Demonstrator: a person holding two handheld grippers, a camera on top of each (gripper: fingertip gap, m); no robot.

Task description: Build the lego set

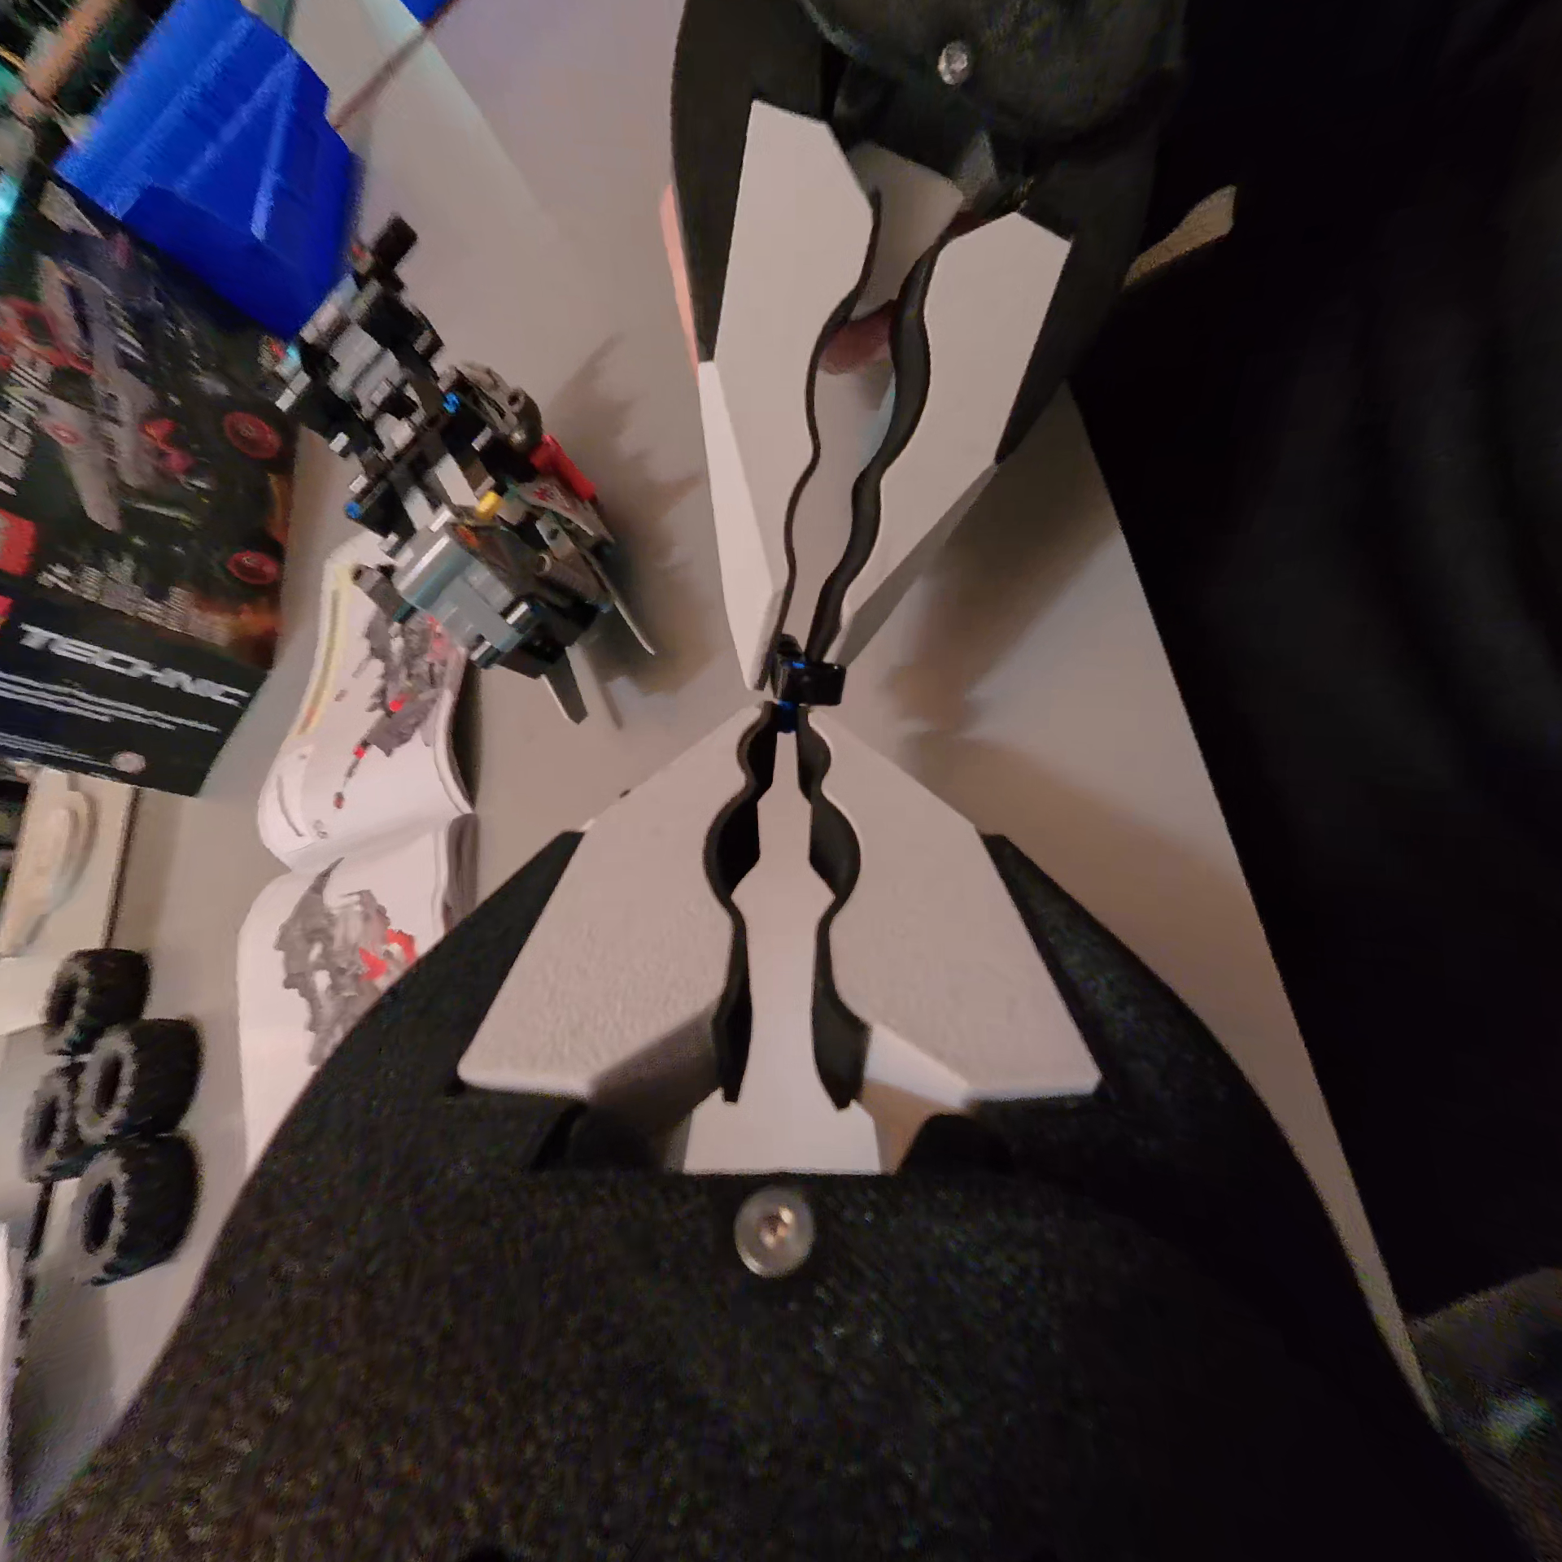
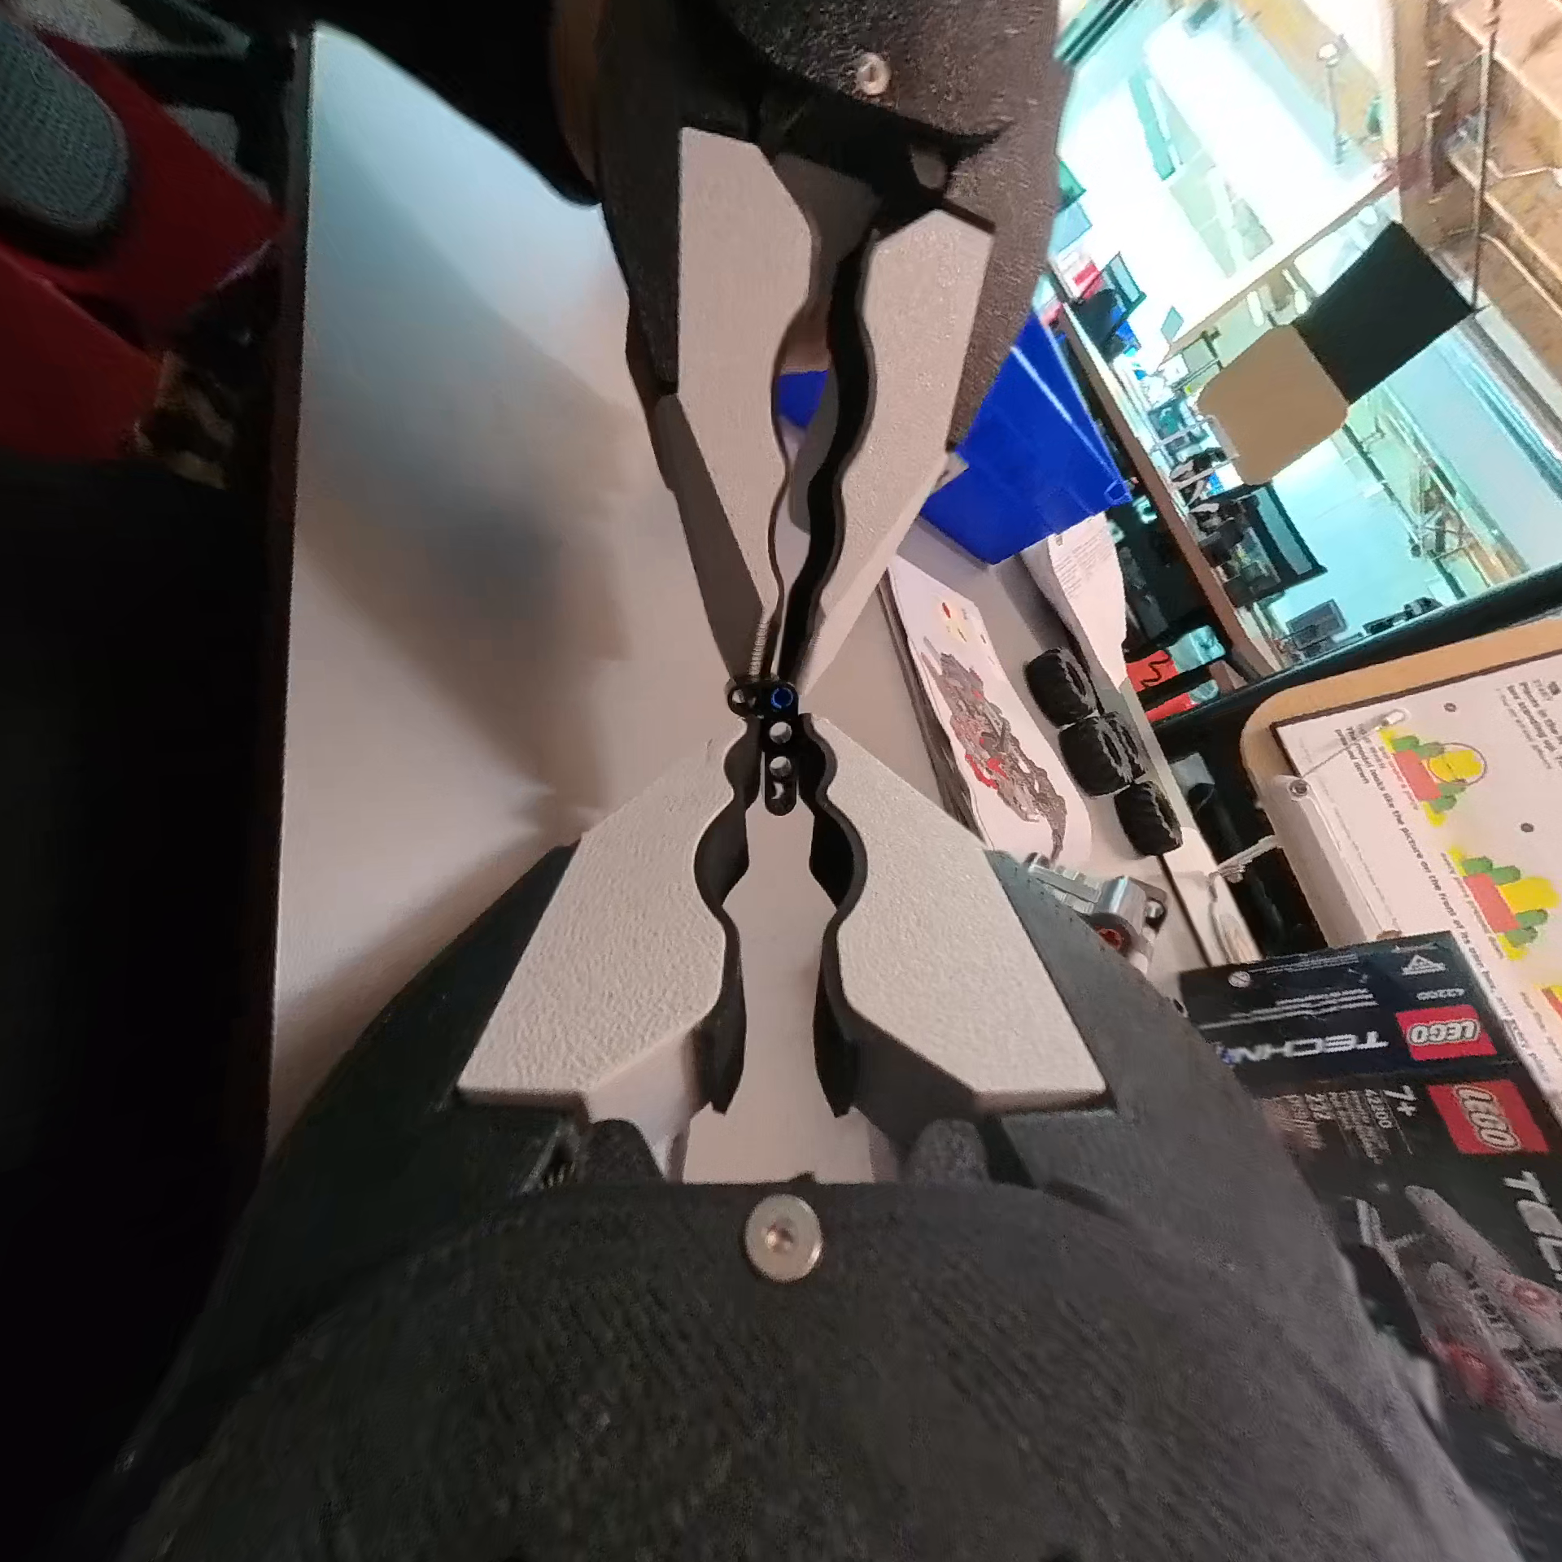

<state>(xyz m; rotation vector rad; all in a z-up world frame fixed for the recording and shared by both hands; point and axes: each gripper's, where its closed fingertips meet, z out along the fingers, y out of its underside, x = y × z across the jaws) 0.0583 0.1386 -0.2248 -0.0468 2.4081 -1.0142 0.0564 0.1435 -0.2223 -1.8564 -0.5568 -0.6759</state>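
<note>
My left gripper [image 1: 782, 725] and right gripper [image 2: 778, 748] meet tip to tip above the white table [image 1: 1056, 761]. The right one is shut on a short black beam with holes [image 2: 778, 773] that lies along its fingers. The left one is shut on a blue pin [image 1: 787, 715] that carries a small black connector [image 1: 813, 676]. Pin and connector touch the beam's end in the right wrist view [image 2: 763, 697]. The partly built model [image 1: 482, 516] stands on the table to the left, apart from both grippers.
An open instruction booklet [image 1: 363, 761], the set's dark box [image 1: 127, 524], a blue bin [image 1: 220, 177] and several black tyres [image 1: 110, 1099] lie left of the grippers. The table edge runs close on the right, with a dark drop beyond. A picture board [image 2: 1437, 803] stands behind the box. My left and right fingertips are right by each other.
</note>
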